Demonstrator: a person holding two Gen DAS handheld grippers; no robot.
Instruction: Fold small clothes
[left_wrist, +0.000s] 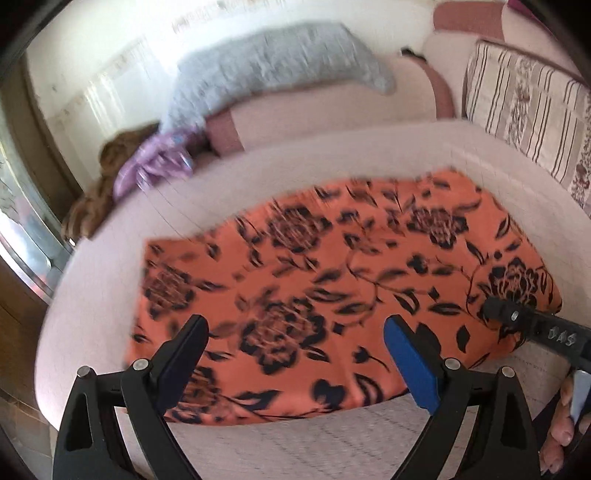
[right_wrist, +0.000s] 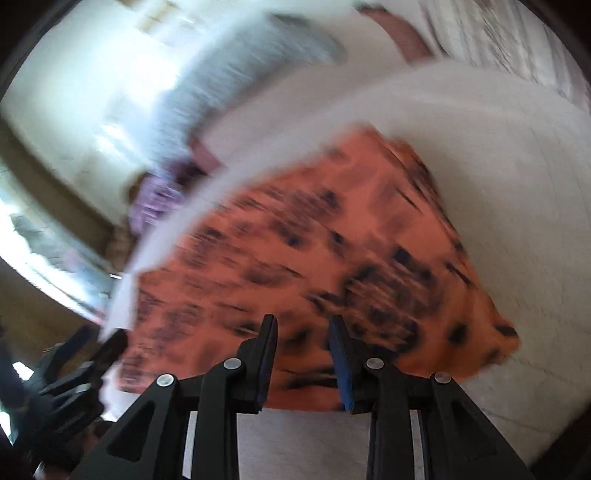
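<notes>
An orange cloth with a black flower print (left_wrist: 332, 280) lies folded flat on a pale pink cushioned surface (left_wrist: 103, 273). My left gripper (left_wrist: 295, 332) is open and empty, hovering over the cloth's near edge. My right gripper (right_wrist: 303, 328) is open with a narrower gap, empty, just above the cloth (right_wrist: 314, 240) near its front edge. The right wrist view is heavily blurred. The right gripper's tip (left_wrist: 496, 308) shows in the left wrist view over the cloth's right end. The left gripper (right_wrist: 74, 365) shows at the lower left of the right wrist view.
A grey fuzzy blanket (left_wrist: 266, 70) lies on the sofa back. A purple garment (left_wrist: 159, 166) and a brown one (left_wrist: 96, 199) lie at the left end. A striped floral cushion (left_wrist: 528, 110) stands at the right. A window (left_wrist: 22, 236) is at far left.
</notes>
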